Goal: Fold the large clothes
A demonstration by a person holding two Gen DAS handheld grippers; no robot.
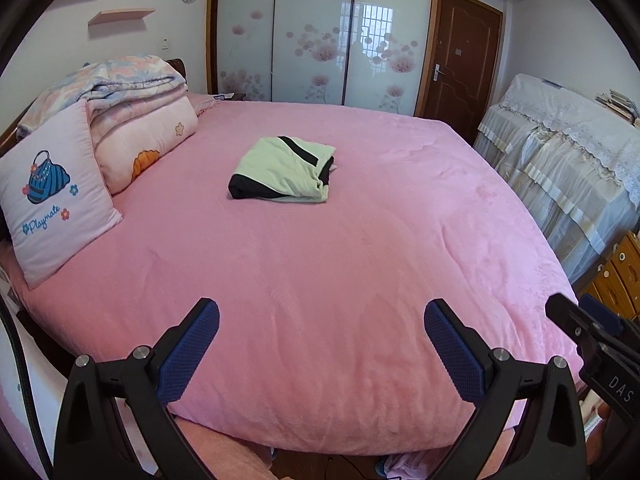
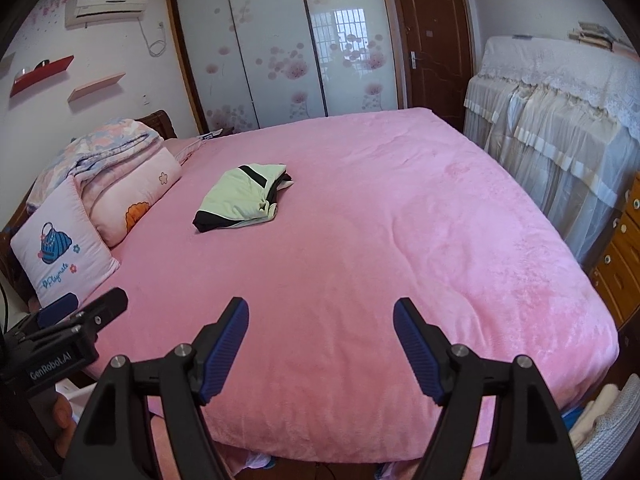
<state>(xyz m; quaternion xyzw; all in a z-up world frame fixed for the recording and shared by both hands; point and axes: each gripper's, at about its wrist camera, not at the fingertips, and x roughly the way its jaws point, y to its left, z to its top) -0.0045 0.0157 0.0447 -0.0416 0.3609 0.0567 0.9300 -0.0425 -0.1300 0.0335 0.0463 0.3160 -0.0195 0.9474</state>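
A light green and black garment lies folded into a compact rectangle on the pink bed, past the middle toward the headboard side. It shows in the right wrist view too. My left gripper is open and empty, held over the near edge of the bed, well short of the garment. My right gripper is open and empty, also over the near edge. The right gripper's body shows at the right edge of the left wrist view, and the left gripper's body shows at the left of the right wrist view.
A stack of folded quilts and a pink pillow lie at the head of the bed on the left. A cloth-covered piece of furniture and a wooden drawer unit stand along the right. A wardrobe and a door are behind.
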